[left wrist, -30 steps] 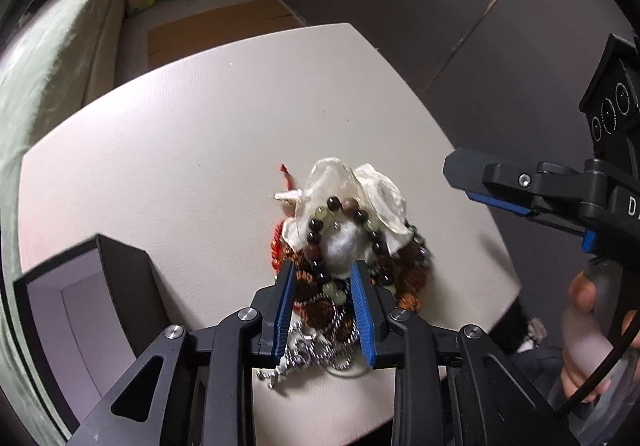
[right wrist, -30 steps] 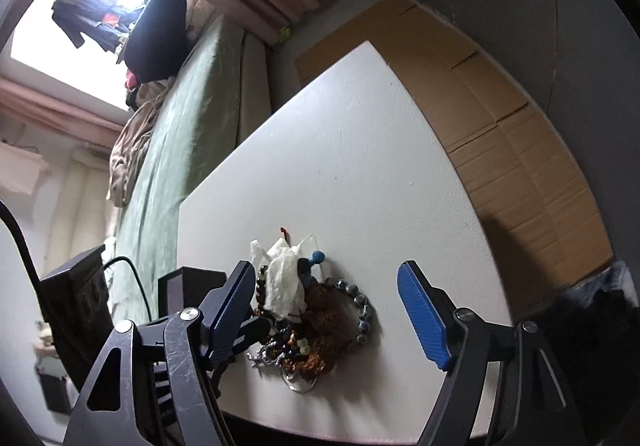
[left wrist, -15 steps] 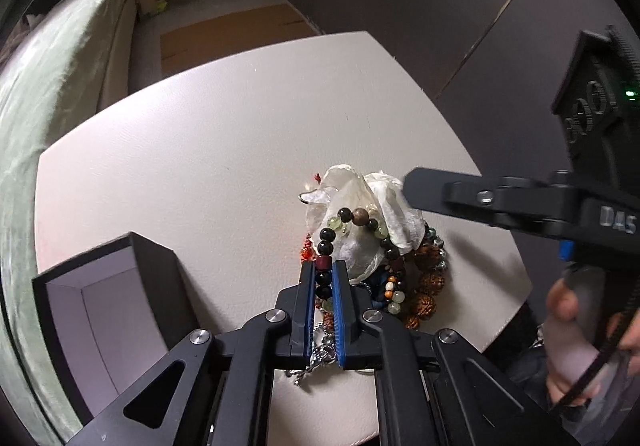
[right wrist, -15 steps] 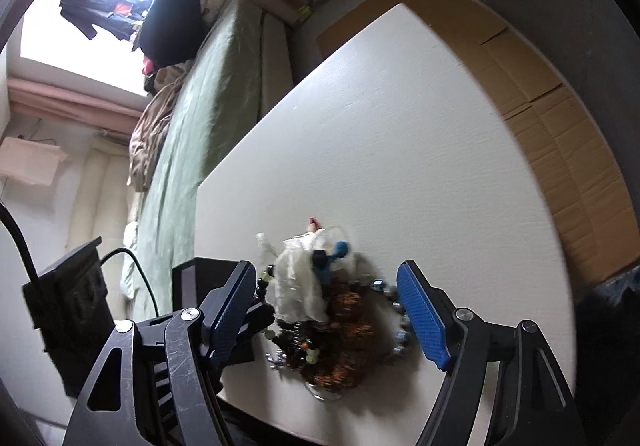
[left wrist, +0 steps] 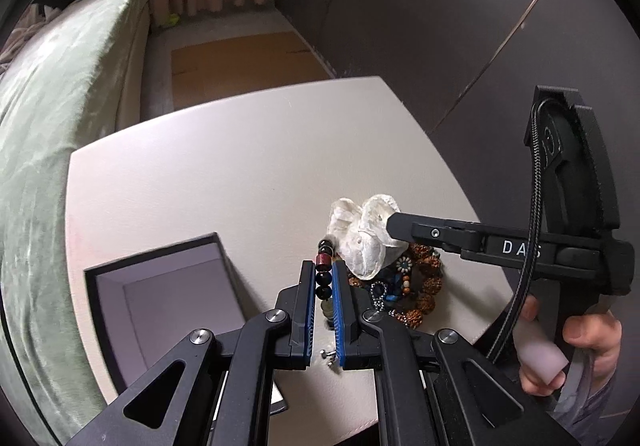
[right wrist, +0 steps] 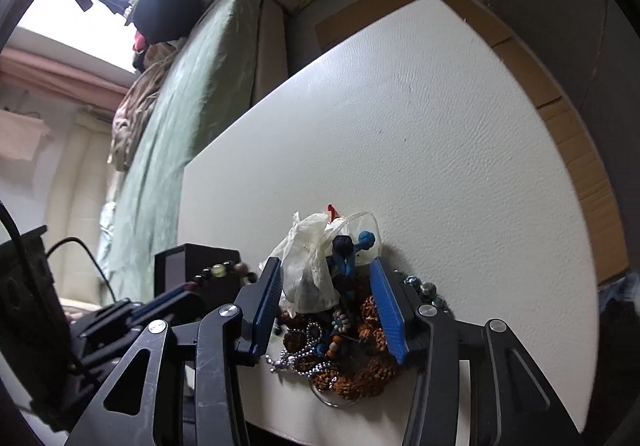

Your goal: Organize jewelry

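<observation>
Left gripper [left wrist: 323, 274] lifted, jaws clamping bead bracelet [left wrist: 323, 278]; right gripper [right wrist: 326, 282] jaws wide.

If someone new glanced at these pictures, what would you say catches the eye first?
Probably the tangled heap of jewelry near the table's front edge, topped by a crumpled white pouch. Next, the left claw, shut on a beaded bracelet drawn out of that heap. To its left sits an open black box with a pale lining, while the right claw stands open around the heap.
</observation>
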Action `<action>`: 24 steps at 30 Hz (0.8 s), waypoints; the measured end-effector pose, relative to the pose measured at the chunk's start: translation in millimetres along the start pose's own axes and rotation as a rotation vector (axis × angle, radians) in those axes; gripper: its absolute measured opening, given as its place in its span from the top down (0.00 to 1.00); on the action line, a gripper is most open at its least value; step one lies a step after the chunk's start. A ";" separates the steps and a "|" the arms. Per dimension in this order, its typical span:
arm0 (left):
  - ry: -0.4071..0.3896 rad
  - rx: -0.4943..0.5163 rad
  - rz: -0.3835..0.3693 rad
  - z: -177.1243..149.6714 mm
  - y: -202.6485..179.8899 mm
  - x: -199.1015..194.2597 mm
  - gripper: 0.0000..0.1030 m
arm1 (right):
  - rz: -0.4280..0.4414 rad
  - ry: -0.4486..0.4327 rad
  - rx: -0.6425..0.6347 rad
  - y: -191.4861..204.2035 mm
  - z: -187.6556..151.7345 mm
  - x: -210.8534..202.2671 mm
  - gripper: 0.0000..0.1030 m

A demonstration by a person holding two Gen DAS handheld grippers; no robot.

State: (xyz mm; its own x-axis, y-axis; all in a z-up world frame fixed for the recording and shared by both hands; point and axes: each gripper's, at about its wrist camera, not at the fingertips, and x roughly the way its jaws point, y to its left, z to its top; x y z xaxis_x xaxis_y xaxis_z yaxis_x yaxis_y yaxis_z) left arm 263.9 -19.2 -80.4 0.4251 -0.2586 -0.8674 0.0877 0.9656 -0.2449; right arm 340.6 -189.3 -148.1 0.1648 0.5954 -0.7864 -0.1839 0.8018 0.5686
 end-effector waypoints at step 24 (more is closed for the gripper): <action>-0.208 -0.121 -0.137 -14.2 84.5 -68.9 0.92 | -0.270 -0.144 -0.249 87.9 -19.9 -5.9 0.97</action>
State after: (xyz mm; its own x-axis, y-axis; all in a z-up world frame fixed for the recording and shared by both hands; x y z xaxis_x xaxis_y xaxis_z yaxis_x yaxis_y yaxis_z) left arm 229.2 79.9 -47.4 0.5936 -0.3631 -0.7182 0.0538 0.9084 -0.4147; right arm 304.2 -123.3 -98.2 0.3708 0.3802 -0.8473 -0.3420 0.9042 0.2560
